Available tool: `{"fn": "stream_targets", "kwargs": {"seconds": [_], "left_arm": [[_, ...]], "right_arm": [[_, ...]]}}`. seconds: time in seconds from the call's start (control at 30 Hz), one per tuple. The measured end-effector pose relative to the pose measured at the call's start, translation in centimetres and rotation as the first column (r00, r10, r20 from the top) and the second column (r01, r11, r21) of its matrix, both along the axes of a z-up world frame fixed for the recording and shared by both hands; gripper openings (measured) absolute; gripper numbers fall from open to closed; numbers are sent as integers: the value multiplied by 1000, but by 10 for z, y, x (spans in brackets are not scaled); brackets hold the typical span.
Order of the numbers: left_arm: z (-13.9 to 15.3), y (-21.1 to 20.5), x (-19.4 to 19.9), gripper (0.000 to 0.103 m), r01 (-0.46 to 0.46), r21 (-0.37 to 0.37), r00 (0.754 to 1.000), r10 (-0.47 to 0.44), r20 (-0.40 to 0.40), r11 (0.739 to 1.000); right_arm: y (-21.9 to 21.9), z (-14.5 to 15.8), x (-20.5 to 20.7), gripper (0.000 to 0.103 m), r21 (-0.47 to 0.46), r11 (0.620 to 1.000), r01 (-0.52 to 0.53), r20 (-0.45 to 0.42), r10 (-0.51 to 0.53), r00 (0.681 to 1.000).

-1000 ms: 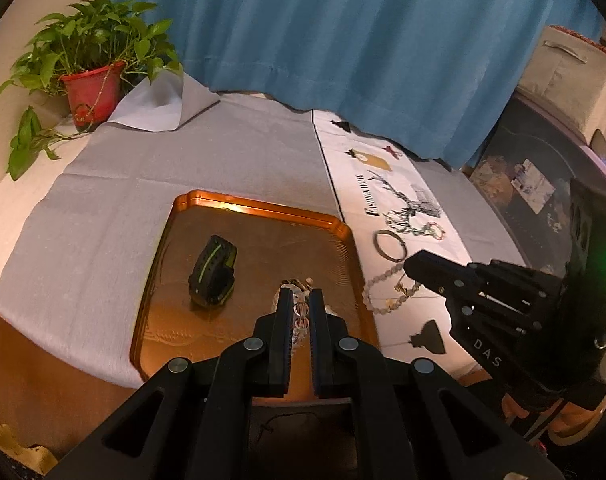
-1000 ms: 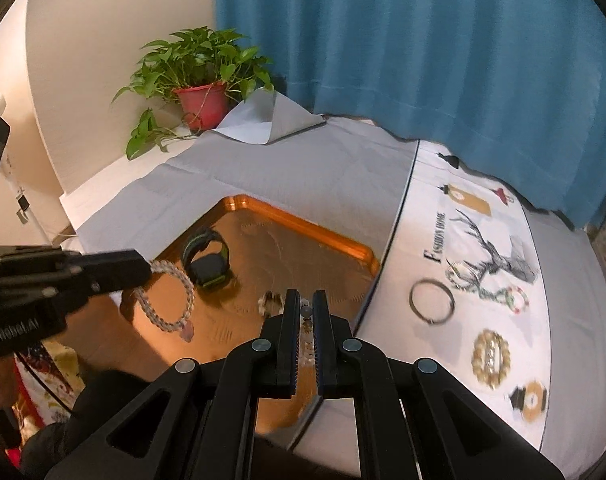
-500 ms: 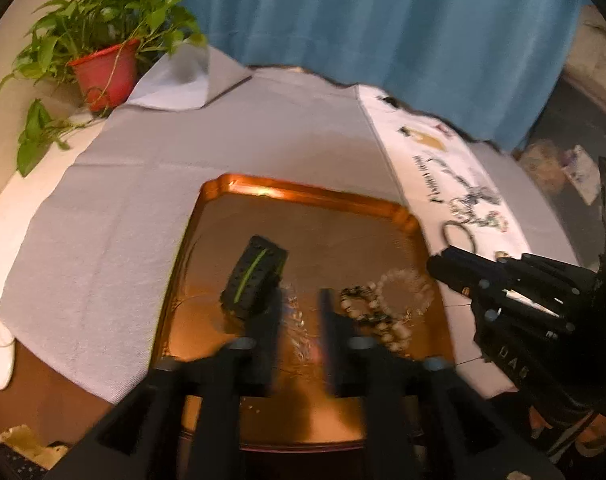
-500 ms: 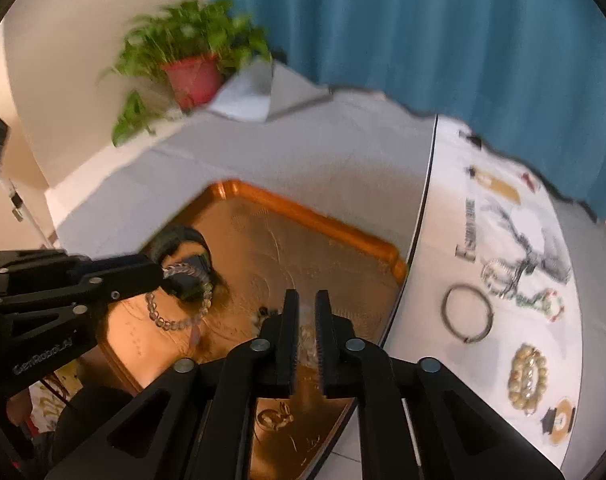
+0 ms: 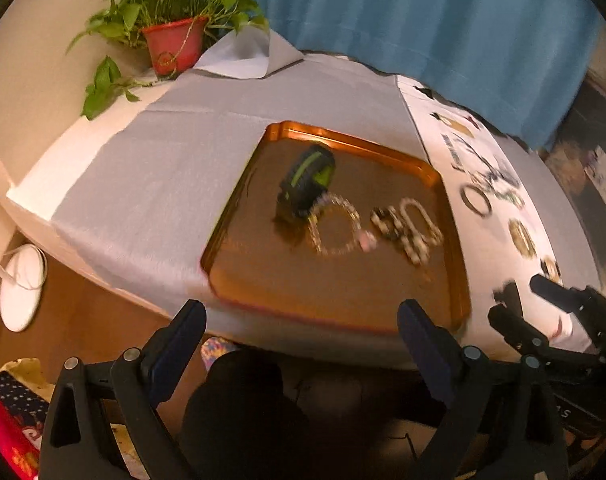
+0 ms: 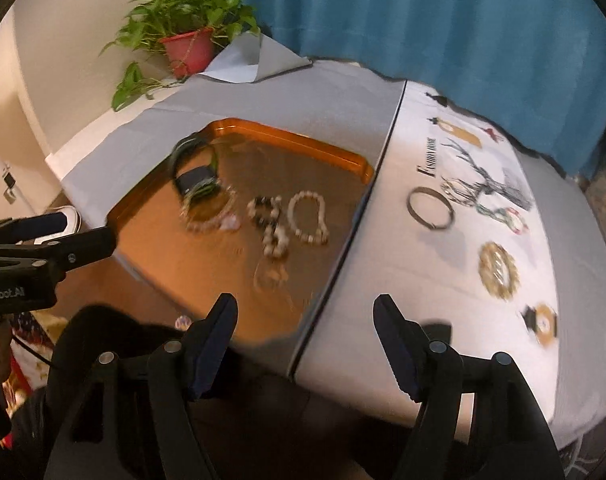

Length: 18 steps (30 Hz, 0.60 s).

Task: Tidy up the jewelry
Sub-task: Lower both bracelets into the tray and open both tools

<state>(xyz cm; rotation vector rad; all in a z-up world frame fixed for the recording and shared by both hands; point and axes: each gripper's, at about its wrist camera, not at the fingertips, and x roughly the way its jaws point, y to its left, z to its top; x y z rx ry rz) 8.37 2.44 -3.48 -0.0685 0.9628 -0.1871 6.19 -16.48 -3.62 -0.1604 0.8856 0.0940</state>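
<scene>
Grey cloth covers the desk (image 5: 151, 168), with a copper tray (image 5: 443, 176) on it. Inside the tray lie a black-green watch (image 5: 307, 184), a crystal bracelet (image 5: 335, 226) touching it, and beaded bracelets (image 5: 409, 226) just beside. Left hand-held gripper (image 5: 301, 330) and right hand-held gripper (image 6: 305, 326) are both opening, nothing between the jaws

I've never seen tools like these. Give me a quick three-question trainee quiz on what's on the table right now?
1. True or false: the black-and-green wristwatch lies inside the copper-coloured metal tray.
2. Which lies on the white printed cloth? A) plain dark metal bangle B) clear crystal bead bracelet C) red-potted green plant
3. Fill in: neither the left gripper nor the right gripper holds anything; their jaws are ____.

Key: 1 true; 2 A; 3 opening
</scene>
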Motion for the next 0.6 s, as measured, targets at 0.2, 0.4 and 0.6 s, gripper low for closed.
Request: {"fn": "stream_targets", "kwargs": {"seconds": [0.2,0.4,0.6], "left_arm": [[24,-7,-44,95,33,24,998,-35,48,999],[53,-3,-82,95,27,28,992,-30,122,999],[70,-2,-110,95,23,25,987,-27,156,999]], "right_arm": [[2,17,-50,73,-3,1000,12,38,-12,999],[2,45,-87,74,2,1000,27,119,-27,993],[6,63,-118,75,9,1000,10,171,-11,985]]}}
